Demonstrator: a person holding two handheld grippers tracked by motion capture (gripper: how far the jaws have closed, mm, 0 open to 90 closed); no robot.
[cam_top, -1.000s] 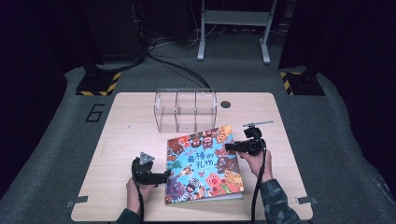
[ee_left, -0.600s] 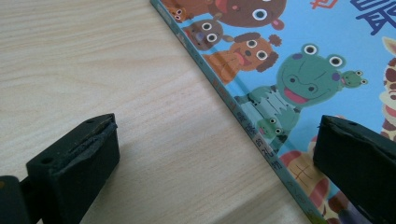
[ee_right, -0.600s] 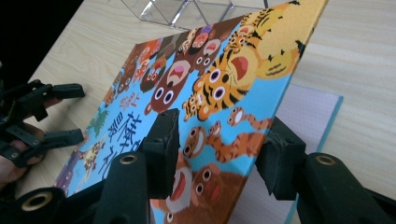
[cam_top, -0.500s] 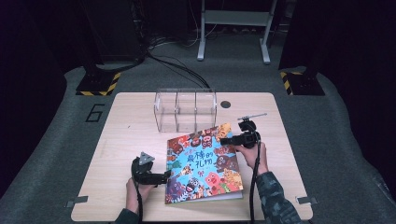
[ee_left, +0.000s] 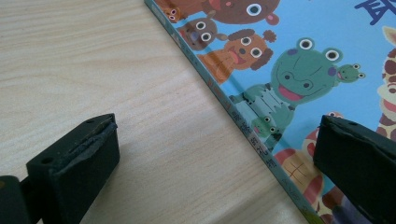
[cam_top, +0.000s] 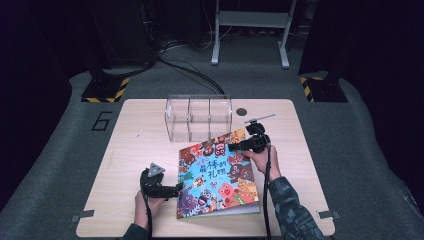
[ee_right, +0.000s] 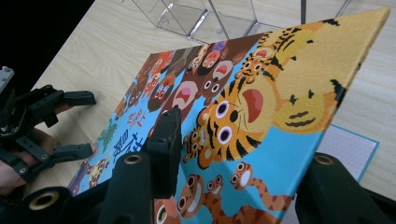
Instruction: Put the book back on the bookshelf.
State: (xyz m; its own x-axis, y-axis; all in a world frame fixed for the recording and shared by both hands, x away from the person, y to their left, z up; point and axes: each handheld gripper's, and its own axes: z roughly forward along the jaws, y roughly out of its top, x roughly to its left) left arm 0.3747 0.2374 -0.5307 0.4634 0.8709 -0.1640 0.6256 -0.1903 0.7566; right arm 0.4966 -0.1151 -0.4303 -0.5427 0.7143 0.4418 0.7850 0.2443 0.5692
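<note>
Though dark around, pale wooden table [cam_top: 140, 145]

Left claw [cam_top: 176, 188] sitting low near worktop [cam_top: 135, 145], jaws gaping wide, hand [cam_top: 150, 202] gripping from behind. Right claw [cam_top: 235, 147] reaching forward, jaws clamping book cover [ee_right: 261, 107], having just been closing; sleeved forearm [cam_top: 285, 210] extending.

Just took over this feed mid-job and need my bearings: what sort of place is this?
Most likely a lab or recording studio, not a home. A lone wooden table stands on grey carpet marked with a painted 6, among hazard-striped stand bases, floor cables and dark surroundings.
</note>
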